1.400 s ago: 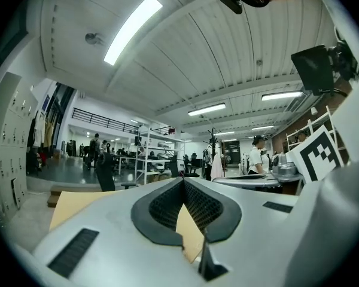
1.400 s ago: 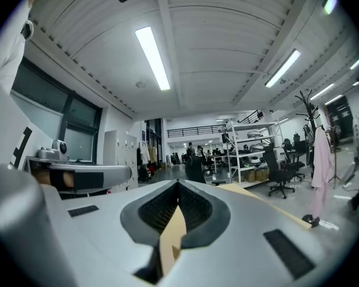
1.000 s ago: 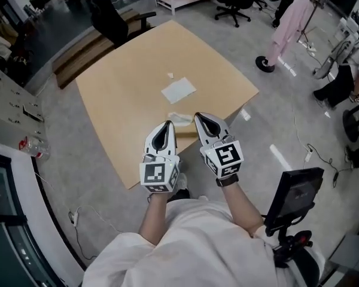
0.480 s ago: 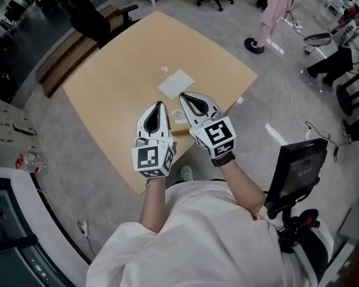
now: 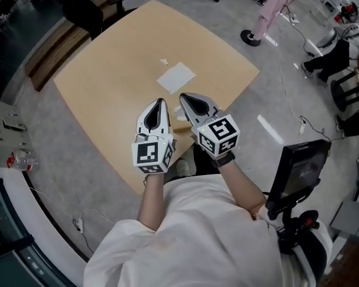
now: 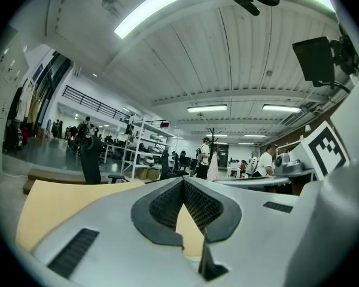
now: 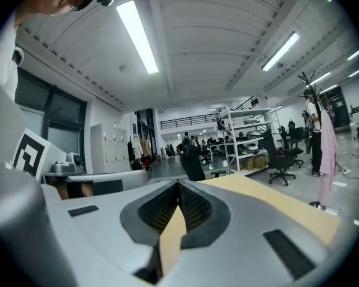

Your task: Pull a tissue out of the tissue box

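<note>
Left tool [image 5: 159, 102]: jaws pressed together at the tips, nothing between them. Its own view shows only the bare desk [image 5: 107, 88] through the gap behind the tips.

Right tool [image 5: 183, 95]: jaws likewise pressed together at the tips, nothing gripped. The gap behind them shows desk surface only.

Both tools are held side by side above the near edge of the desk, tips pointing away from the person, the marker cubes toward the body.

Tissue box [image 5: 181, 125]: sits on the desk near its front edge, directly below and between the two tools. It is largely hidden by them, and only a tan strip is visible. Contact between either tool and the box cannot be confirmed.

Loose tissue [image 5: 176, 77]: one flat white sheet lies on the desk beyond the tools, well apart from the box. A small white scrap [image 5: 164, 61] lies just past it.
</note>
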Demonstrator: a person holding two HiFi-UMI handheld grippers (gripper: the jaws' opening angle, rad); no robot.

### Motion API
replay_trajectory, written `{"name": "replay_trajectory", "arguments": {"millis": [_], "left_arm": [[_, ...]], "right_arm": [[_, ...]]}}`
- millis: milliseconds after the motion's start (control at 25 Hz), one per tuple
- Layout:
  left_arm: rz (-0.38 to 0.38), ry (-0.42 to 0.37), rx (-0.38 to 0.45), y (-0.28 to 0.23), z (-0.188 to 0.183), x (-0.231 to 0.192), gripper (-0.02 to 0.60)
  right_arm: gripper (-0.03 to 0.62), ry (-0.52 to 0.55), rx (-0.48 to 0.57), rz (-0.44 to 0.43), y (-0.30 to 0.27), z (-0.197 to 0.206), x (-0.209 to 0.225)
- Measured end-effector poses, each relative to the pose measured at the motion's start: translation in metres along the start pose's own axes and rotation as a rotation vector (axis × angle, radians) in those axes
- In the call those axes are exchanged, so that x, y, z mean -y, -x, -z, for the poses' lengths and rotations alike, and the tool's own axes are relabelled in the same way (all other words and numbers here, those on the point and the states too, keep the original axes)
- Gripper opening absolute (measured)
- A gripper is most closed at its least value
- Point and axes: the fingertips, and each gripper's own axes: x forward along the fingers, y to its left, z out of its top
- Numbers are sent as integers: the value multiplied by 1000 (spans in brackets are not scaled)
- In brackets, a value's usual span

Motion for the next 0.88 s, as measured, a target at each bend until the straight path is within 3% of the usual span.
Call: {"name": "replay_trajectory", "arguments": {"millis": [240, 400, 720, 880], "left_arm": [[-11, 18, -80, 0, 30, -13, 0], [0, 19, -104, 1, 40, -15, 0], [48, 22, -176, -47, 71, -5, 0], [55, 12, -223, -56, 89, -3, 0]], "right_arm": [[2, 3, 2, 42, 3, -4, 22], [2, -28, -36, 42, 3, 18, 33], [2, 0, -193, 20, -12, 62, 83], [2, 29, -307, -63, -14, 89, 81]]}}
